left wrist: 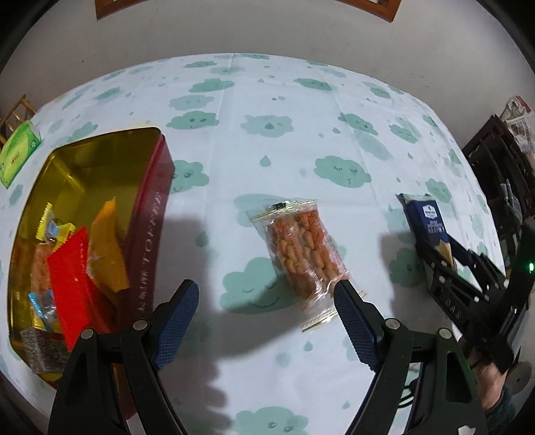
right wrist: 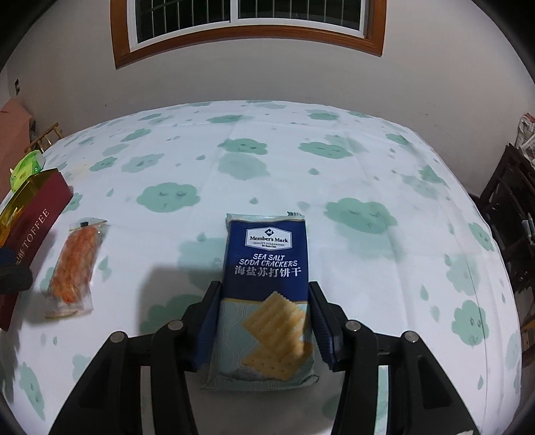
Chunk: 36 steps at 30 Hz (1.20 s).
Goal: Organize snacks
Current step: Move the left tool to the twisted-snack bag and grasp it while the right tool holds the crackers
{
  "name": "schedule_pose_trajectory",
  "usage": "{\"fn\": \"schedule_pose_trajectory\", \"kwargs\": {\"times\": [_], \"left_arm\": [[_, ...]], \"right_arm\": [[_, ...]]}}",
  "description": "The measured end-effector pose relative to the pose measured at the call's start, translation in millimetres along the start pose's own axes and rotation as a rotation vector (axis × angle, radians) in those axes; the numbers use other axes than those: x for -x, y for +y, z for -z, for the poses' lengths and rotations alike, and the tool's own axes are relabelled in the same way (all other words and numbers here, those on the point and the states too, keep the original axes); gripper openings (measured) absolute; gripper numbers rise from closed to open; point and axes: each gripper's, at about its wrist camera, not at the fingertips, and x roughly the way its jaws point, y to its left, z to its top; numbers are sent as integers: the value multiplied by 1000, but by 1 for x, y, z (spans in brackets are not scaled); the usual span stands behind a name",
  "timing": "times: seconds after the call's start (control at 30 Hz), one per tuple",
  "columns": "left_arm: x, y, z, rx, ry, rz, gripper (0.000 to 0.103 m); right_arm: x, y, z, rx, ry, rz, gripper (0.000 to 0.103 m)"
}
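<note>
A blue pack of sea salt soda crackers sits lengthwise between the pads of my right gripper, which is shut on its lower half. From the left wrist view the same pack and right gripper show at far right. My left gripper is open above the cloud-print tablecloth, holding nothing. A clear pack of orange snacks lies flat just beyond its right finger. The open red toffee tin, gold inside, holds several wrapped snacks to the left.
A green tissue pack lies beyond the tin at the table's left edge. Dark wooden furniture stands off the right side. The wall and a window are behind the table. A hand grips the right tool.
</note>
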Motion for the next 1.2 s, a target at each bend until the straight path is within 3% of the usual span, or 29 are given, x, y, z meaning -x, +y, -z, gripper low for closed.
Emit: {"fn": "schedule_pose_trajectory", "kwargs": {"times": [0.37,0.67,0.8,1.03,1.1,1.2], "left_arm": [[-29,-20,-23,41,30,-15,78],[-48,-25,-19,19,71,-35,74],[-45,-24,-16,-15,58,-52,59],[-43,-23,-13,-63,46,-67,50],[-42,-25,-12,-89,40,-81,40],[-40,-27,-10,-102,35,-75,35]], "right_arm": [[0,0,0,5,1,5,52],[0,0,-1,1,4,12,53],[0,-1,-1,1,4,12,53],[0,0,-1,1,4,12,53],[0,0,-1,1,4,12,53],[0,0,-1,1,4,12,53]]}}
